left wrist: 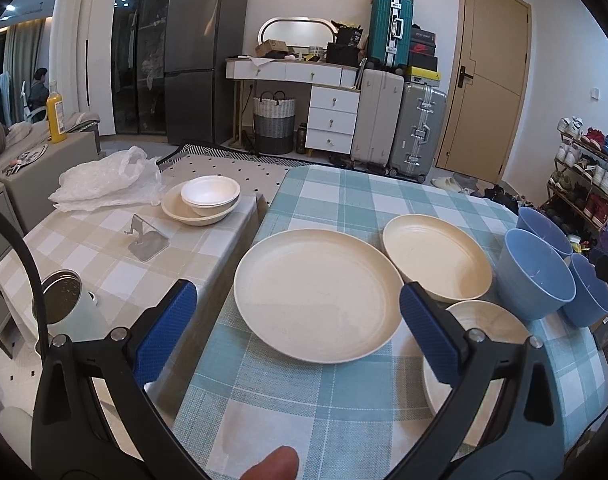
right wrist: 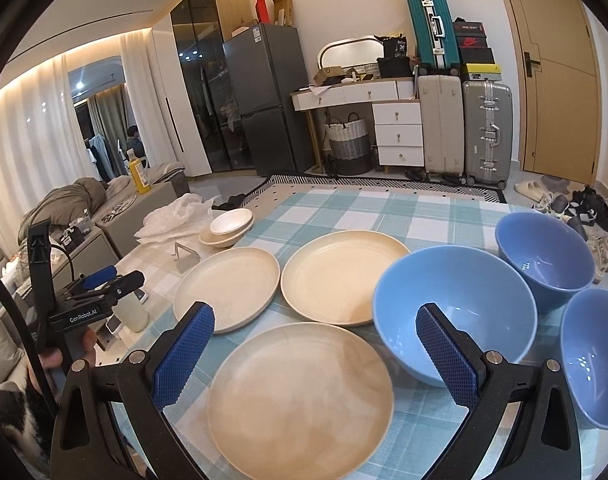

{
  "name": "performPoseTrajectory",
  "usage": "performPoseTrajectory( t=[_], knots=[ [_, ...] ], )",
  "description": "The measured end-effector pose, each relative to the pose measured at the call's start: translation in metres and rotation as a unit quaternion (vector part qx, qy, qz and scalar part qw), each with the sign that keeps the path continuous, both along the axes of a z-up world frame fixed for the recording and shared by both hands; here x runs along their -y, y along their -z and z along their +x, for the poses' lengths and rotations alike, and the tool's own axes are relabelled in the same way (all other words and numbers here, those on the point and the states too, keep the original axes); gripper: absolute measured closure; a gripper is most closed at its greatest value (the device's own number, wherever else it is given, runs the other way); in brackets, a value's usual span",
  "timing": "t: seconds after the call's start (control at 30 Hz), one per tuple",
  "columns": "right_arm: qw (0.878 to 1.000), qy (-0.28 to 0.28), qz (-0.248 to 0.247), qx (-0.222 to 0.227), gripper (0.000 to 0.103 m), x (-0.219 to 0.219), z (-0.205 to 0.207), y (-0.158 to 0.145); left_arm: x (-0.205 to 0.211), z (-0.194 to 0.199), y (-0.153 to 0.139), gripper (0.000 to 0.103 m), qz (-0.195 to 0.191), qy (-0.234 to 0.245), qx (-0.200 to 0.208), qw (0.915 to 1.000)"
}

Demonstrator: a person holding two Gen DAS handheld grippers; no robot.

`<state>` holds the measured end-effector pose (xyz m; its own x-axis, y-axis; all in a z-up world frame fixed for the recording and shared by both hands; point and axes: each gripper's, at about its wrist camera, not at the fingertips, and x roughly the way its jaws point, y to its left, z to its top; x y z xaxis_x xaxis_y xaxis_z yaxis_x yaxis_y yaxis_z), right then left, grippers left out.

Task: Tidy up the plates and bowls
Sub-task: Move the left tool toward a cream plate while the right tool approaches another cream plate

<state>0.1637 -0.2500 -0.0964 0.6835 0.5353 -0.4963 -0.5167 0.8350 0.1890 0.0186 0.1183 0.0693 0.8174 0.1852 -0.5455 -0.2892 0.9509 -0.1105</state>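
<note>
Three round cream plates and three blue bowls sit loose on the teal-checked tablecloth (right wrist: 344, 204), nothing stacked yet, so this looks like the very start: picking a first piece. The right gripper (right wrist: 316, 356) hangs with its jaws spread wide and empty, the nearest cream plate (right wrist: 299, 396) lying right between and below its blue pads. Just beyond its right finger is the large blue bowl (right wrist: 456, 300); two smaller blue bowls (right wrist: 544, 256) lie further right. Ahead sit the middle cream plate (right wrist: 344, 276) and, ahead-left, the far-left cream plate (right wrist: 227, 288). The left gripper (left wrist: 297, 332), also wide open and holding nothing, hovers squarely in front of that same plate (left wrist: 316, 292). Next move, I'd judge: dip low, catch a plate rim edge-on, and lift it onto a neighbour. Thin rims, shallow approach needed.
</note>
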Motion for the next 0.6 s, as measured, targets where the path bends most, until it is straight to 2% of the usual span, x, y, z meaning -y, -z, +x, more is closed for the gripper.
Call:
performPoseTrajectory(
  t=[0.37,0.6],
  knots=[
    [0.999,-0.029,-0.014,-0.013,0.000,-0.047,0.030,0.000,-0.022,0.030,0.015,0.002,-0.011,-0.005,-0.031,0.9994],
    [0.998,-0.045,-0.018,-0.039,0.000,-0.073,0.052,0.010,-0.037,0.047,0.027,0.002,-0.016,-0.005,-0.047,0.9987]
  ],
)
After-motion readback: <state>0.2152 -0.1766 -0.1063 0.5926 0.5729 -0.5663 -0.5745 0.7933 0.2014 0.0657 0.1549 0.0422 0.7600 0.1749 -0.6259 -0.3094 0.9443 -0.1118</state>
